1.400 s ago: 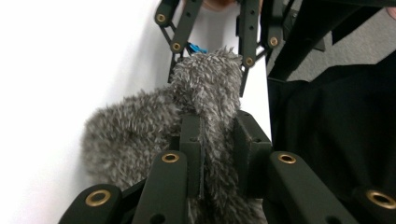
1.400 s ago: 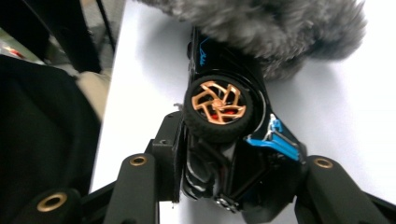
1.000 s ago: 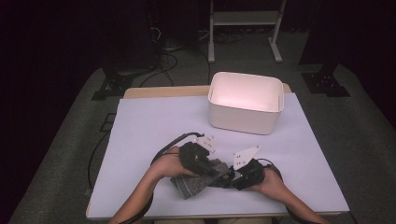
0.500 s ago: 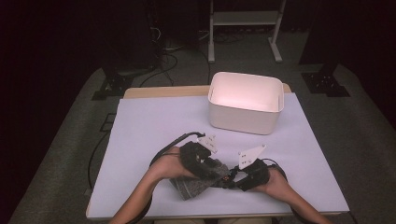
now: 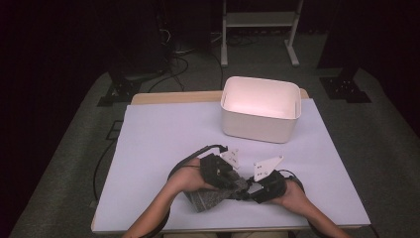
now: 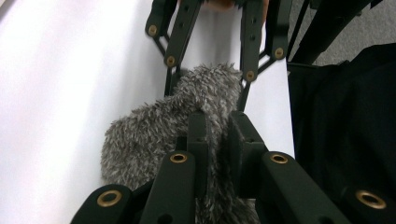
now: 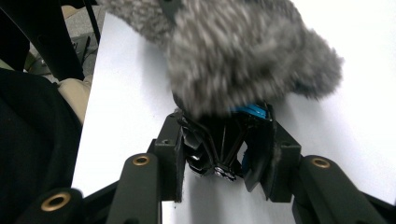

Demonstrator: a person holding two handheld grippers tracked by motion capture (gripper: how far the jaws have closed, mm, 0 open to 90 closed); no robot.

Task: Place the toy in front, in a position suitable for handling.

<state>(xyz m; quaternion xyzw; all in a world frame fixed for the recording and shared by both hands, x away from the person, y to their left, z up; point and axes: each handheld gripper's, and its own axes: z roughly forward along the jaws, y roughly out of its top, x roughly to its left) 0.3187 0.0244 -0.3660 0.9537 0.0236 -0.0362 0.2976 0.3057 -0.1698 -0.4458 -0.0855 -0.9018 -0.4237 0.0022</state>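
Fuzzy grey sock (image 5: pixel 210 197) at bench (image 5: pixel 163 139) 6 o'clock: soft, light, floppy. Left tongs (image 6: pixel 217 140) clamped on its fabric; right tongs (image 7: pixel 224 149) clamped on a dark blue-edged object (image 7: pixel 219 140) tucked under it. Best grabbed by a bunched fold.

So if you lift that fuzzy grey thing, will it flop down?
Probably. The fuzzy grey cloth bunches and folds between the left gripper fingers, so it looks soft and floppy. It likely weighs little. Its shaggy pile should keep it from slipping, and it won't roll.
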